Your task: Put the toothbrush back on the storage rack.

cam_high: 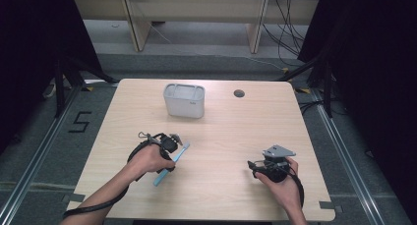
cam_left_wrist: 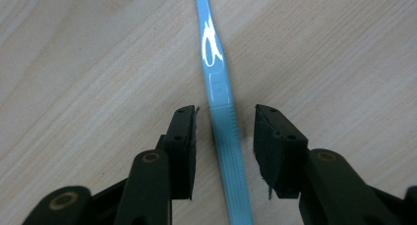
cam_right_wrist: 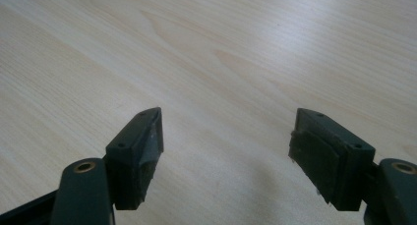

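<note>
A light blue toothbrush (cam_high: 183,150) lies slanted on the wooden table (cam_high: 226,131), left of the middle. My left gripper (cam_high: 172,152) is down over it. In the left gripper view the toothbrush handle (cam_left_wrist: 215,63) runs between the two jaws of my left gripper (cam_left_wrist: 225,124). A small gap shows on each side, so the gripper is open and not touching it. My right gripper (cam_high: 254,166) rests low at the front right. Its jaws stand wide apart over bare wood, and nothing lies between them in the right gripper view (cam_right_wrist: 228,131).
A pale grey rectangular container (cam_high: 184,101) stands at the back of the table, left of centre. A round cable hole (cam_high: 239,93) sits to its right. Dark floor and cables surround the table.
</note>
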Motion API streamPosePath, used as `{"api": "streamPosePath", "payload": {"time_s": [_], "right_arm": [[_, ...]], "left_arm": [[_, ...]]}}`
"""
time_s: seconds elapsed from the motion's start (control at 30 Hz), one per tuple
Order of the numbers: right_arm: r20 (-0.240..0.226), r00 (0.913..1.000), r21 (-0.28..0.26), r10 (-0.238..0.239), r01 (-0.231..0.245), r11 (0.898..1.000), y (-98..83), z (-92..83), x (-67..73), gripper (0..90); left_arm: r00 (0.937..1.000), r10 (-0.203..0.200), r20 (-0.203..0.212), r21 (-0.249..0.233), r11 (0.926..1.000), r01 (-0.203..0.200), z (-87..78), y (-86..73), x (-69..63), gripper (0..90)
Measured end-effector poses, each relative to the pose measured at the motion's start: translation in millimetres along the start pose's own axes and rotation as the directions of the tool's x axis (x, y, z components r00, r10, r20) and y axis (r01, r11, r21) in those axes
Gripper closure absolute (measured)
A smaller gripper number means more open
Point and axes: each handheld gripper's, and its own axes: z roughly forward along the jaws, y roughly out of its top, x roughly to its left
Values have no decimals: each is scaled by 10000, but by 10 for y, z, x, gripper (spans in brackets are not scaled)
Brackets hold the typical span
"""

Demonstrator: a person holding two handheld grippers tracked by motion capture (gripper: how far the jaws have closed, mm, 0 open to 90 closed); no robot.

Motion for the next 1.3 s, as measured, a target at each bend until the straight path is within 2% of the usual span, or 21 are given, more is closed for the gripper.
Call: {"api": "streamPosePath", "payload": {"time_s": [0.07, 0.13, 0.17, 0.2, 0.23, 0.33, 0.43, 0.47, 0.53, 0.73, 0.77, 0.87, 0.9, 1.0, 1.03, 1.07, 1.2, 1.3], "right_arm": [[-2, 10000, -36, -53, 53, 10000, -4, 7, -2, 288], [-14, 10000, -31, 12, -12, 10000, -3, 7, 2, 288], [-11, 10000, 0, 45, -45, 10000, -2, 7, 4, 288], [-27, 10000, 37, 52, -52, 10000, -2, 8, 5, 287], [10, 9999, -44, -138, 138, 9999, -7, 18, -6, 287], [-4, 9999, -92, -103, 103, 9999, -6, 21, 0, 287], [-25, 10000, -68, -91, 91, 9999, -5, 18, -3, 287], [-80, 9999, 31, 83, -83, 10000, -2, 11, 3, 287], [-61, 10000, -18, -56, 56, 10000, -4, 15, -13, 287], [-84, 10000, -42, -46, 45, 10000, -5, 13, -18, 287], [-87, 10000, -41, -42, 42, 10000, -6, 12, -17, 287], [-99, 10000, -30, -7, 7, 10000, -8, 12, -15, 286], [-97, 9999, 3, 48, -48, 10000, -9, 11, -13, 286], [-120, 9999, -1, 124, -124, 9999, -13, 18, -7, 286], [-84, 9998, -75, -183, 182, 9998, -17, 29, -25, 286], [-136, 9999, 8, 27, -27, 10000, -14, 25, -14, 286], [-97, 9999, -48, -93, 92, 9999, -20, 38, -17, 285], [-135, 9999, 46, 101, -100, 9999, -20, 34, -2, 285]], "left_arm": [[10000, -28, 43, 66, 10000, 27, 5, 3, -7, 618], [9996, 295, -13, 131, 9995, -295, 5, 14, 1, 626], [9999, 116, 44, 151, 9998, -116, 11, 15, -16, 630], [9999, 135, 22, 232, 9996, -136, 14, 20, -19, 634], [9999, 114, -15, 196, 9997, -113, 26, 23, -25, 639], [9998, 198, -88, 287, 9994, -195, 34, 36, -33, 659], [9979, 641, -131, 402, 9972, -636, 33, 53, -22, 678], [9990, 443, -102, 417, 9982, -438, 41, 47, -40, 685], [9989, 472, -70, 482, 9977, -469, 41, 53, -41, 700], [9980, 622, -75, 554, 9966, -617, 47, 50, -47, 765], [9944, 1049, -154, 519, 9932, -1040, 46, 52, -45, 779], [9910, 1330, -172, 703, 9888, -1315, 34, 46, -50, 783], [9919, 1257, -185, 524, 9908, -1246, 43, 37, -57, 783], [9897, 1432, -31, 535, 9883, -1429, 27, 21, -35, 784], [9898, 1428, 10, 457, 9887, -1427, 27, 13, -30, 784], [9902, 1398, 13, 312, 9897, -1398, 34, 2, -29, 784], [9885, 1511, 105, -94, 9885, -1510, -5, -25, -21, 785], [9882, 1528, 126, -429, 9874, -1521, -46, -39, -8, 785]]}}
